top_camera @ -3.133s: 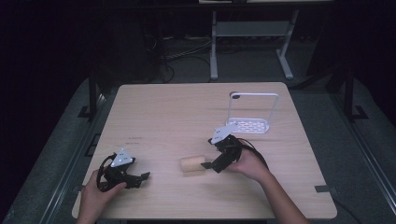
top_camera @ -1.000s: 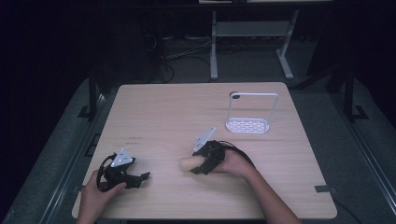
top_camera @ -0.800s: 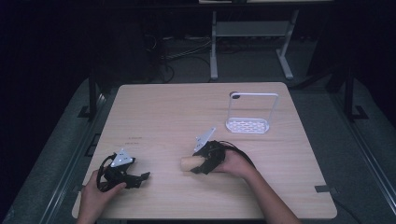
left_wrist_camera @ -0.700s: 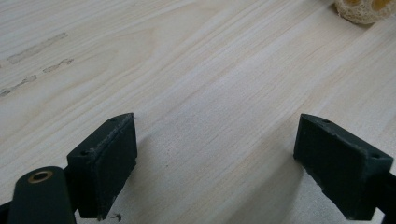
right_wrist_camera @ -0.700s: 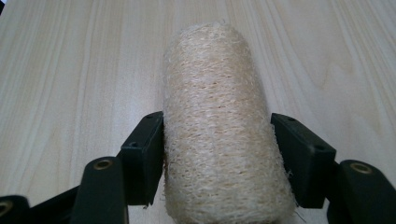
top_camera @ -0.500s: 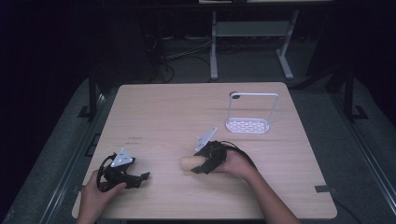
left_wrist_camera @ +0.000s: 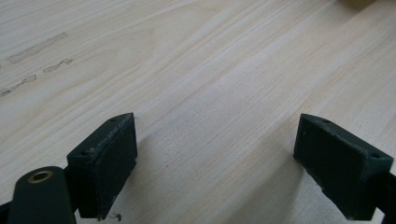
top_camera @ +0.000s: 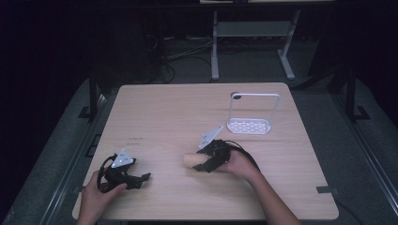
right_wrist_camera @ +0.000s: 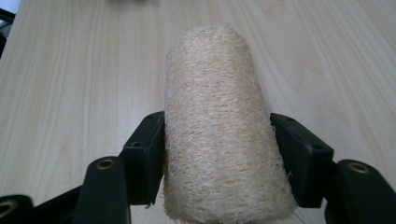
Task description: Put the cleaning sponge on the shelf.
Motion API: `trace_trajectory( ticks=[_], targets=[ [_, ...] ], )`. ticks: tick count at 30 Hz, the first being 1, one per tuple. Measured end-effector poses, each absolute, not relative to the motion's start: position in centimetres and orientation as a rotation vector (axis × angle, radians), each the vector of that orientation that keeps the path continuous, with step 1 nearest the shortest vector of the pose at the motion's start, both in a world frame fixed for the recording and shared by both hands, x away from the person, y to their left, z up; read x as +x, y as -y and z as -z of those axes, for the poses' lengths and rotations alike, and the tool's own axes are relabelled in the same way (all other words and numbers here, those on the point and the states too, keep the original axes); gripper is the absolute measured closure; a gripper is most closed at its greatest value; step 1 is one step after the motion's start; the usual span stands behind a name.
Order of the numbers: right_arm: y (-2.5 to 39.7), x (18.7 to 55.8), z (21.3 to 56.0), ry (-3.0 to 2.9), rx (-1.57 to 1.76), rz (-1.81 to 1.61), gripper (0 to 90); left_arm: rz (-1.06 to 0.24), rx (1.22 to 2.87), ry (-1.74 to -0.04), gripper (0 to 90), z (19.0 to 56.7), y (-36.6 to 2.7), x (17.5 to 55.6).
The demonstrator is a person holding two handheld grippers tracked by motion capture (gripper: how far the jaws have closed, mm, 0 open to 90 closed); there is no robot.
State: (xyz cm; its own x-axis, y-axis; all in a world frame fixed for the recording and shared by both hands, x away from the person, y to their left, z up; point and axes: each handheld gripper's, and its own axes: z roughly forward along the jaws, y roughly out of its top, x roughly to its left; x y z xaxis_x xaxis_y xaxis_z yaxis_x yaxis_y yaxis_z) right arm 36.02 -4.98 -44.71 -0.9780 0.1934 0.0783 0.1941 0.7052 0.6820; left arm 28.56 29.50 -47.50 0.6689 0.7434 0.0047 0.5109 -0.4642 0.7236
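A tan loofah roll [top_camera: 191, 161] [right_wrist_camera: 219, 126] lies on the wooden table [top_camera: 178, 112], near the front middle. My right gripper [top_camera: 202, 164] [right_wrist_camera: 217, 158] is shut on the roll, both pads pressing its sides, and the roll's far end sticks out to the left in the high view. My left gripper [top_camera: 141, 179] [left_wrist_camera: 215, 158] rests at the front left of the table, open, with bare wood between its pads [left_wrist_camera: 105, 158].
A white wire rack with a perforated base [top_camera: 250, 117] stands at the back right of the table. Table legs and cables show on the dark floor beyond the far edge [top_camera: 206, 84].
Since 3.1 s ago my right gripper has moved left over the loofah roll and closed on it. Over the last second nothing has moved. The left gripper stayed put.
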Motion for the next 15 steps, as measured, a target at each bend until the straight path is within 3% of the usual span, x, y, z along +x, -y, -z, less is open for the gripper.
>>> trace_trajectory(
  ticks=[15],
  targets=[
    [6.1,35.9,43.6,2.926,-0.464,1.201,38.7,-0.418,2.167,-0.963,12.9,47.5,-29.5,28.6]
  ],
)
